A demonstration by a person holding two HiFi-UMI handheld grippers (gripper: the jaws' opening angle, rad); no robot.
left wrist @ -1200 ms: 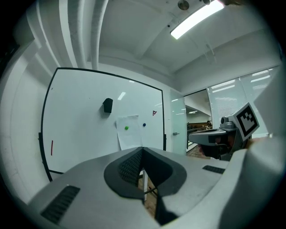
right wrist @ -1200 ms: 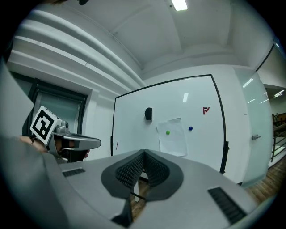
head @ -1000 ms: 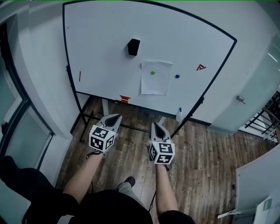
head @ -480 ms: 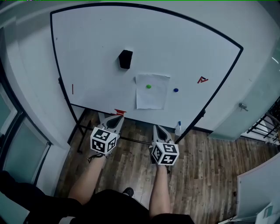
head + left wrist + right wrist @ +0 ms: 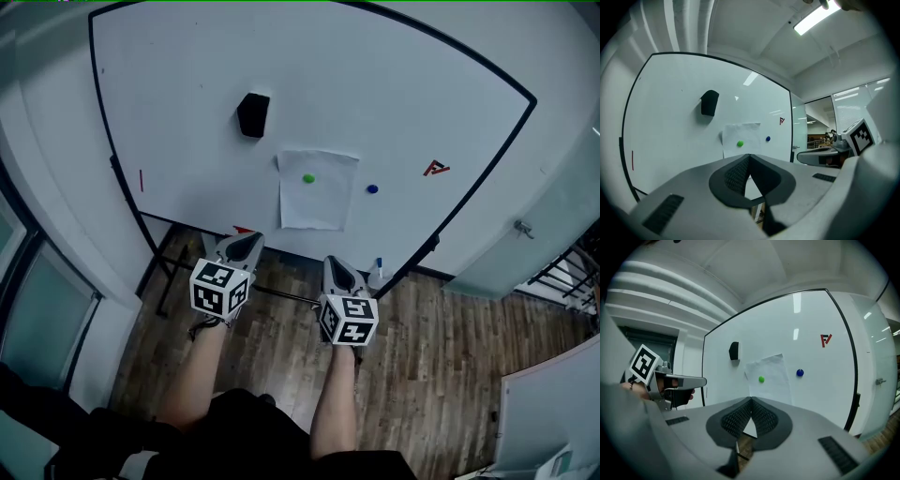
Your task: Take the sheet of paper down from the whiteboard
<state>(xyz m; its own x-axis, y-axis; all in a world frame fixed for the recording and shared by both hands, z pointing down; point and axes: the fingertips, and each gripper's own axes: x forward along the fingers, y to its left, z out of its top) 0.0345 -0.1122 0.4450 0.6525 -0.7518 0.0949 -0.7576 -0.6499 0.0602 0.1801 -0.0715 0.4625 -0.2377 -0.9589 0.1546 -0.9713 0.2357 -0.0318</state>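
Since a second ago you have carried both grippers closer to the large black-framed whiteboard (image 5: 187, 112), which now fills more of the head view. The red thing on the ledge below it has slipped almost wholly behind your left gripper (image 5: 246, 244). The jaws are as they were.

The left gripper's jaws are pressed together with nothing between them. So are the jaws of the right gripper (image 5: 335, 266), and both are well short of the board.

The white sheet of paper (image 5: 317, 190) still hangs on the board, pinned near its top by a round green magnet (image 5: 307, 177). It lies ahead of and above both pairs of jaws, and in the head view it sits between the two gripper tips. In the left gripper view it stands directly over the jaw tips. In the right gripper view it is up and a little to the right of them. In both, the jaws cover its lower edge.

A round blue magnet (image 5: 372, 188) sits just right of the sheet, and a black block (image 5: 252, 114) clings up to its left. The white bottle with a blue cap (image 5: 376, 273) shows only in part beside the right gripper. The small red mark (image 5: 434, 169) far right on the board is too small to read.
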